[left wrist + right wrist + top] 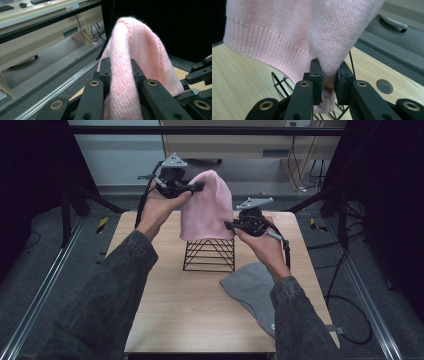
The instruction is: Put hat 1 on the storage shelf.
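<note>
Two grippers share one pink knitted beanie [207, 207], which hangs just above a black wire stand [210, 255] near the middle of the wooden table [170, 305]. My reading is that the hat is being set over that stand: the lifting and carrying look done, while lowering the open brim around the wire frame and letting go are still to come.

The left gripper [199, 185] has its jaws closed on the crown end, a thick fold of knit squeezed between the pads (its own view shows the fabric [125, 82] bulging up between the two black jaws). The right gripper [229, 225] pinches the lower edge at the ribbed brim, and its own view shows a small sewn label [325, 101] hanging down between the jaws, with the stand's wires [279, 83] directly beneath them. Neither pair of jaws is fully shut, since each is held apart by the knit.

Stretched between the two grips, the beanie sits tilted, crown high at the left gripper and brim low at the right. It is soft, fine-ribbed at the hem, slightly fuzzy, and sags under its own weight.

Below the right hand [265, 245], well apart from the pink one, a grey beanie [250, 292] lies flat on the table, untouched.
</note>
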The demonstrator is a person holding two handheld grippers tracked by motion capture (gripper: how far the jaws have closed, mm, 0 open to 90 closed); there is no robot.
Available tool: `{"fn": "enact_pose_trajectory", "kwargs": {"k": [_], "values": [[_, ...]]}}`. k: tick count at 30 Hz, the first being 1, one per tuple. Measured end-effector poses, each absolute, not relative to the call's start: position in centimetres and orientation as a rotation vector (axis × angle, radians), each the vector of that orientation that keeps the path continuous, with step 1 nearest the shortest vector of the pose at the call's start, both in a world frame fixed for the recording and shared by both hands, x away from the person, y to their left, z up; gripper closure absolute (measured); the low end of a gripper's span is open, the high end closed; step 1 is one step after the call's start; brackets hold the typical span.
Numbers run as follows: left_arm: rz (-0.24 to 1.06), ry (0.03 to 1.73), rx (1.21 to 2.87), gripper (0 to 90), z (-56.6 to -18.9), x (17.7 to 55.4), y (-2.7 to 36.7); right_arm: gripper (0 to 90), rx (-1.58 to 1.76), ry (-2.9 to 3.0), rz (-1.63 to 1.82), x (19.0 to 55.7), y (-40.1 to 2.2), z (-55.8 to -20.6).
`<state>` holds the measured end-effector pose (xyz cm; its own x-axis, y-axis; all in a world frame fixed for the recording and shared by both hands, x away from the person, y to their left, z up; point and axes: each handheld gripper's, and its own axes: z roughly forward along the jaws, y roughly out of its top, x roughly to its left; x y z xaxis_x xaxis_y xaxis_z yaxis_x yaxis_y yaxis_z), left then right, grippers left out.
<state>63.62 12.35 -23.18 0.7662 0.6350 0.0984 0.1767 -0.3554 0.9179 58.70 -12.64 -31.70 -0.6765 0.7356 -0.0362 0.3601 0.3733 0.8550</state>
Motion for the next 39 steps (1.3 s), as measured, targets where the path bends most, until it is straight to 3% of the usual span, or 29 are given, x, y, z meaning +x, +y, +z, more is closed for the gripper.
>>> {"fn": "enact_pose_trajectory", "kwargs": {"k": [21,39], "values": [[0.522,0.581,1.936,76.9,-28.2,61.2,12.4,77.1,0.940,2.261,1.125,56.7,-12.8,-36.7],[0.524,0.586,1.968,78.3,-30.3,59.2,12.4,76.0,0.966,2.317,1.071,56.8,-12.2,-38.4]]}}
